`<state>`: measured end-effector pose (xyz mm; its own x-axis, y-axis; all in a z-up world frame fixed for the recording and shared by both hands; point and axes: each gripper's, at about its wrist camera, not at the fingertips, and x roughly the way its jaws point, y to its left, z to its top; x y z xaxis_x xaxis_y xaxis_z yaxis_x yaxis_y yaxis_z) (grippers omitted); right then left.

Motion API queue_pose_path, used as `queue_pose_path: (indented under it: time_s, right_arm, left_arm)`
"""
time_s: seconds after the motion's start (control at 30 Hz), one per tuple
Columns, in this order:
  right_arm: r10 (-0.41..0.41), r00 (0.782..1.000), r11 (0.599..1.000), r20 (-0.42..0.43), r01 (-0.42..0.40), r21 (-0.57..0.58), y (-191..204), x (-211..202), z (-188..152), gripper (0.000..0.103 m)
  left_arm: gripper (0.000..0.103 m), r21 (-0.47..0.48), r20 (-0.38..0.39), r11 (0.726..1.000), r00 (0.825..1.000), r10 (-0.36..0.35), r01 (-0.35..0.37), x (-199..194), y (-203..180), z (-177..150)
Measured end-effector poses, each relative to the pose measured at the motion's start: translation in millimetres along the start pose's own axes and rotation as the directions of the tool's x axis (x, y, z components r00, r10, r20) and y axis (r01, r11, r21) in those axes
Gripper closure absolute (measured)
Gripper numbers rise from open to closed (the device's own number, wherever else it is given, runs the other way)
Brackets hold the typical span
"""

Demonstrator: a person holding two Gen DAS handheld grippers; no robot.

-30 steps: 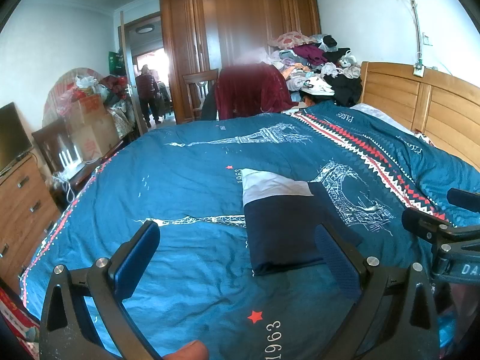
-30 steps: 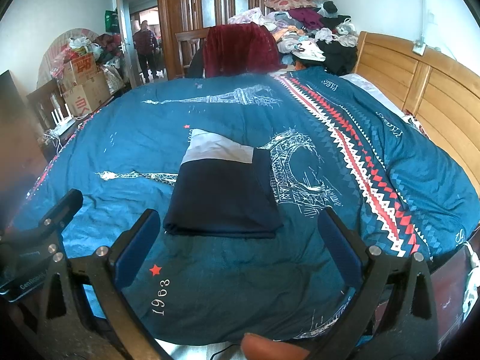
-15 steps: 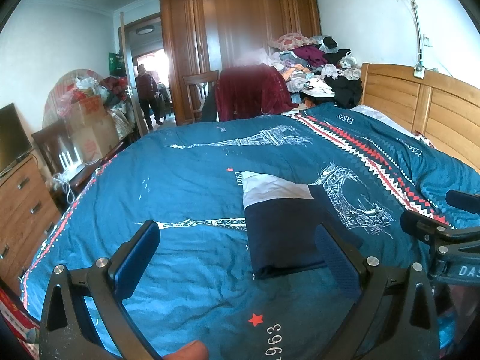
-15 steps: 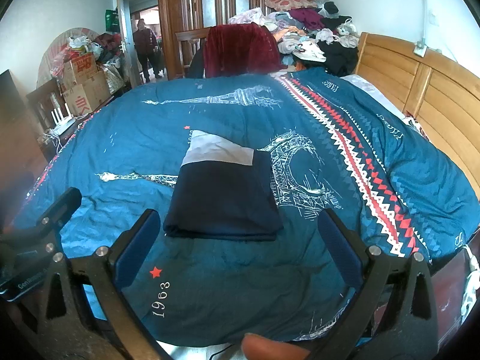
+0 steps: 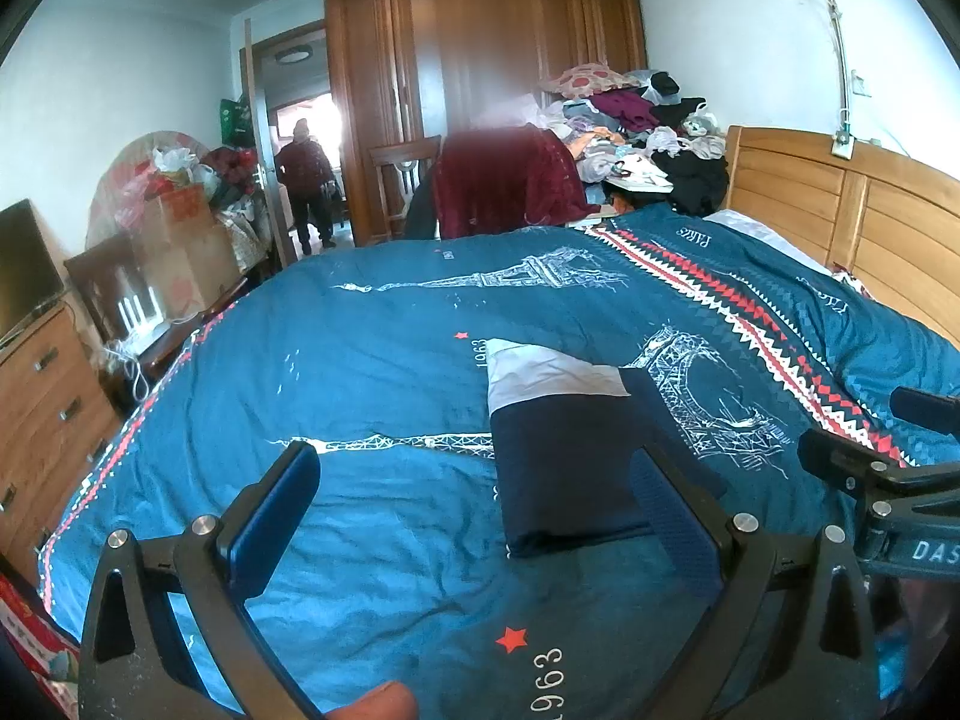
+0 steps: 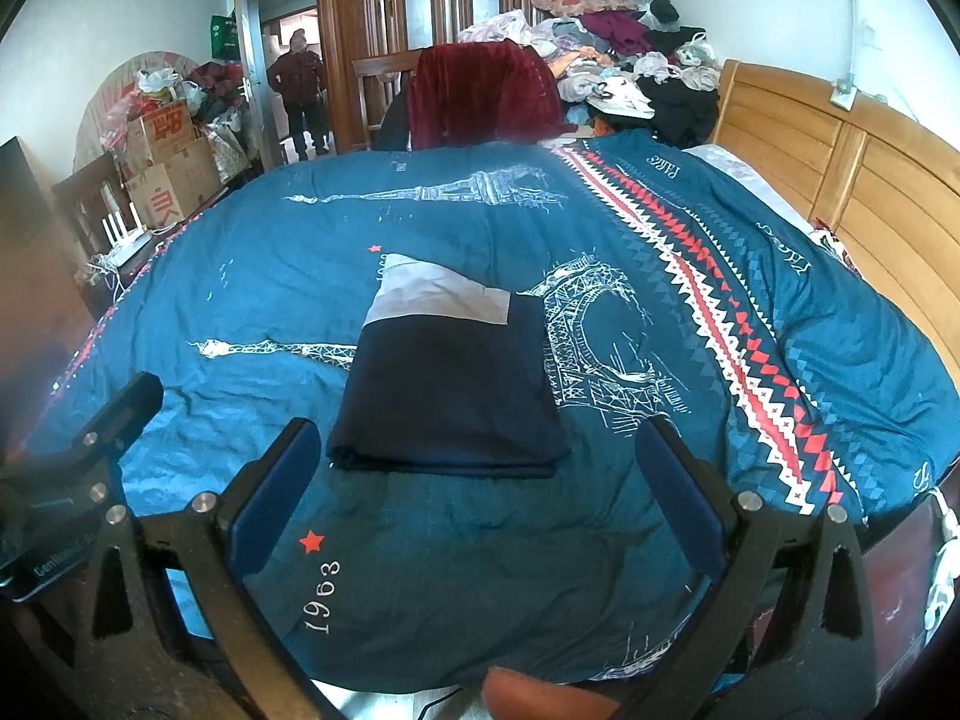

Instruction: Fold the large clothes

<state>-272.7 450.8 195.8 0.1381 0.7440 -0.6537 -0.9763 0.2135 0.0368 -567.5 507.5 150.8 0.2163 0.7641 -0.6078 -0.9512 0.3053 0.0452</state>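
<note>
The folded garment (image 6: 447,387) lies flat near the middle of the bed, a neat dark navy rectangle with a pale grey band across its far end. It rests on the blue quilt (image 6: 456,222), partly over the white tower print and just beside the arch drawing on that cover. Its near edge shows stacked layers, squared off and tidy.

Both tongs hang above the near side of the bed, well short of the garment and touching nothing. The right gripper (image 6: 480,492) has its blue-padded fingers spread wide, the folded piece visible in the gap between them. The left gripper (image 5: 480,516) stands just as wide apart, empty, with the garment lying toward its right finger. In the left wrist view the other tool's black frame juts in at the right edge; in the right wrist view the left tool shows at the left edge.

Beyond the quilt, a wooden headboard (image 6: 840,162) runs along the right side. At the far end a dark red cloth is draped over a chair (image 6: 480,93), and a pile of clothes (image 6: 612,54) is heaped beside it. A tall wooden wardrobe (image 5: 480,90) stands behind. A person (image 6: 298,90) stands in the doorway, and cardboard boxes (image 6: 168,162) crowd the left wall.
</note>
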Motion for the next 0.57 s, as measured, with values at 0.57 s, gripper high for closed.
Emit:
queue_pose_path:
  time_s: [0.57]
  right_arm:
    - [-0.002,1.0,1.0,0.015,0.002,-0.006,-1.5,1.0,1.9,0.0]
  left_arm:
    - [0.0,0.001,-0.011,1.0,1.0,-0.003,0.003,3.4,1.9,-4.5]
